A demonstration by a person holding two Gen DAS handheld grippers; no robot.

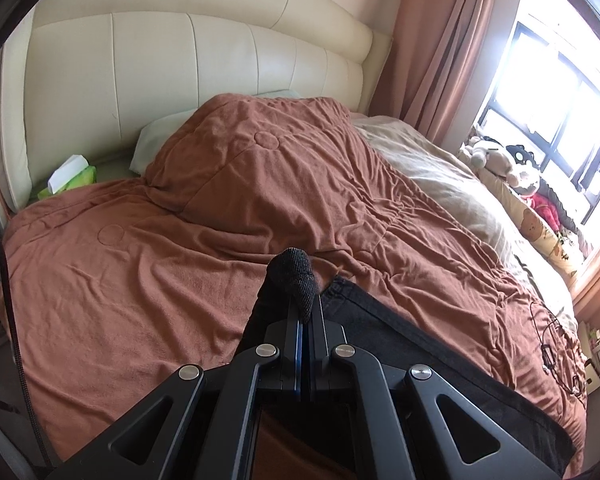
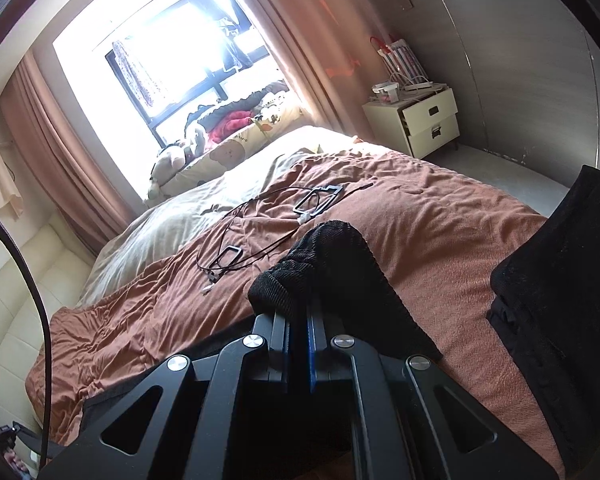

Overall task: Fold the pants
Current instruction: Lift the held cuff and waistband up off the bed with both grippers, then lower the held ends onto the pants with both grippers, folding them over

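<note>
The black pants (image 1: 400, 344) lie on a brown blanket (image 1: 148, 280) on the bed. My left gripper (image 1: 306, 304) is shut on a bunched edge of the pants, with fabric bulging above its tips. My right gripper (image 2: 300, 304) is shut on another part of the pants (image 2: 332, 256), held a little above the blanket (image 2: 440, 232). More black pant fabric (image 2: 552, 312) hangs at the right edge of the right wrist view.
Black cables and small frames (image 2: 268, 220) lie on the blanket ahead of the right gripper. A cream headboard (image 1: 180, 64), a tissue box (image 1: 70, 176), plush toys by the window (image 1: 516, 172) and a white nightstand (image 2: 424, 120) surround the bed.
</note>
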